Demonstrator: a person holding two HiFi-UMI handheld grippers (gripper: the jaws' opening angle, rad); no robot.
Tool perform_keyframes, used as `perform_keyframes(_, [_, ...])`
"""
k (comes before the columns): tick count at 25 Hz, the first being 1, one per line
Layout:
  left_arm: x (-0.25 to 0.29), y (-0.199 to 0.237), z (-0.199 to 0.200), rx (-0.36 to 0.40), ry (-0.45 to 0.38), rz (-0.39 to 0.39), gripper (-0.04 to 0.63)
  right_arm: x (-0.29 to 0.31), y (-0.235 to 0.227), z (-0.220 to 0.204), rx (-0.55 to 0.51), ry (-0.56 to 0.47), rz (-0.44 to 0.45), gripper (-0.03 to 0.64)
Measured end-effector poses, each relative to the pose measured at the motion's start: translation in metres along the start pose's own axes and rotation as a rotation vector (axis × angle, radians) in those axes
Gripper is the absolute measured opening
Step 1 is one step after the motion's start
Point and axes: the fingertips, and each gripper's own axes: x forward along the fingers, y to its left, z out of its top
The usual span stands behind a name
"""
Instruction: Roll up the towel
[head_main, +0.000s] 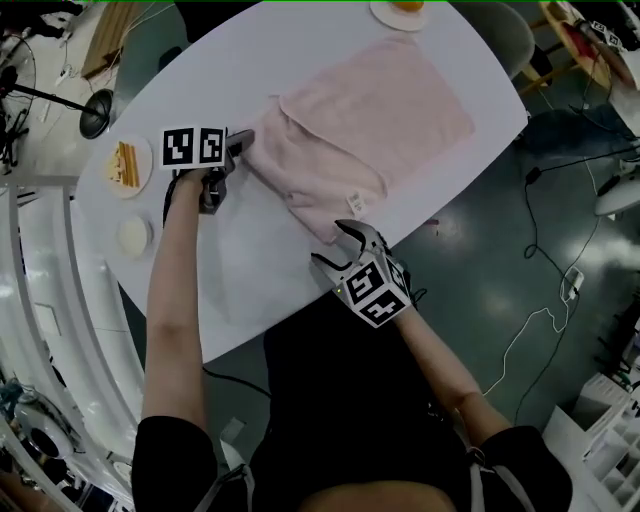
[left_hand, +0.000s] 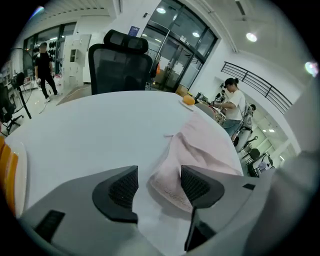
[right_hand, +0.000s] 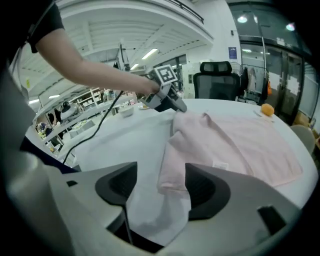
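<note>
Both of your grippers stand with jaws spread, pinching nothing. Ahead of your left gripper (left_hand: 160, 185), the pink towel's (head_main: 375, 120) folded-over edge lies just beyond the gap between its pads, neither pad pressing on it. Ahead of your right gripper (right_hand: 161, 187), the towel's near corner lies just beyond its jaws, flat on the white table (head_main: 250, 290)

Pink towel (head_main: 375, 115) spread on white table (head_main: 190, 110), near edge folded over.
</note>
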Motion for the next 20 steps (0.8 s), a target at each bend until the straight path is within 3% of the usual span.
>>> perform_keyframes(2, [0.007, -0.002, -0.001, 0.015, 0.017, -0.025, 0.276, 0.010, 0.003, -0.005, -0.022, 0.038, -0.025, 0.293])
perform_keyframes(4, [0.012, -0.005, -0.001, 0.028, 0.029, -0.039, 0.276, 0.017, 0.002, -0.008, -0.047, 0.060, -0.062, 0.180])
perform_keyframes(9, [0.012, 0.002, 0.002, 0.002, -0.010, 0.006, 0.171, 0.031, 0.000, -0.019, -0.073, 0.118, -0.122, 0.170])
perform_keyframes(11, [0.009, -0.001, 0.004, -0.020, -0.048, -0.003, 0.124, 0.029, -0.001, -0.021, -0.072, 0.113, -0.141, 0.035])
perform_keyframes(15, [0.000, -0.007, 0.011, 0.034, -0.105, 0.005, 0.106, 0.022, 0.003, -0.020, -0.041, 0.092, -0.095, 0.028])
perform_keyframes(20, [-0.012, 0.002, 0.008, 0.088, -0.084, 0.042, 0.106, 0.004, 0.016, -0.007, 0.030, 0.034, -0.013, 0.023])
